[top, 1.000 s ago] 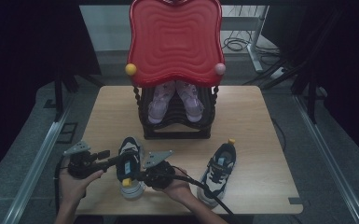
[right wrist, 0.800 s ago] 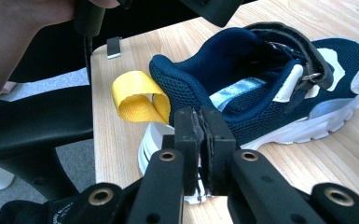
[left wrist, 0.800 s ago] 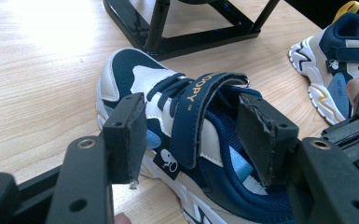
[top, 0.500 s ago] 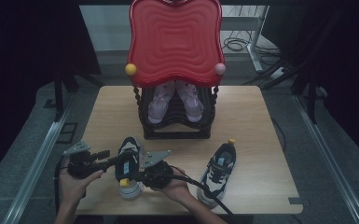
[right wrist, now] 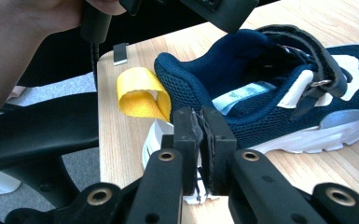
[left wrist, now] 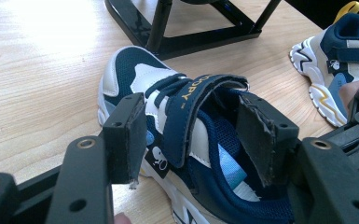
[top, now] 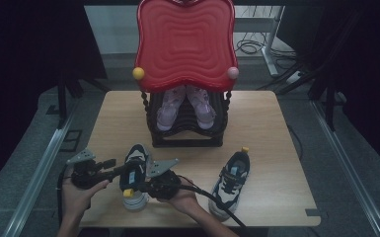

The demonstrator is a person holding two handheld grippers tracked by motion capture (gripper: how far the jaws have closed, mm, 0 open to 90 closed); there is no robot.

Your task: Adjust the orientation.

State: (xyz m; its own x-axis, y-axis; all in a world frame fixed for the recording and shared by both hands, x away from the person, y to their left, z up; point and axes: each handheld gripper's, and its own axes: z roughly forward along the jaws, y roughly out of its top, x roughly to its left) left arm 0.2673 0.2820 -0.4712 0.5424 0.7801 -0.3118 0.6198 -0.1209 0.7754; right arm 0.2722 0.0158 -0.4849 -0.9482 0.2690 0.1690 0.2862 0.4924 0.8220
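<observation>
Holding left gripper (left wrist: 186, 140) open, jaws straddling navy sneaker (top: 134, 174) strap; right gripper (right wrist: 199, 140) closed, empty, near heel; sneaker pointing far.

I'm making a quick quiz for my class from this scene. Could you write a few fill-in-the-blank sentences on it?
1. The pull loop on the near shoe's heel is ____.
2. The right gripper's fingers are ____.
3. The pink shoes sit on the black ____.
4. The other navy shoe lies to the near shoe's ____.

Answers: yellow; shut; rack; right
</observation>
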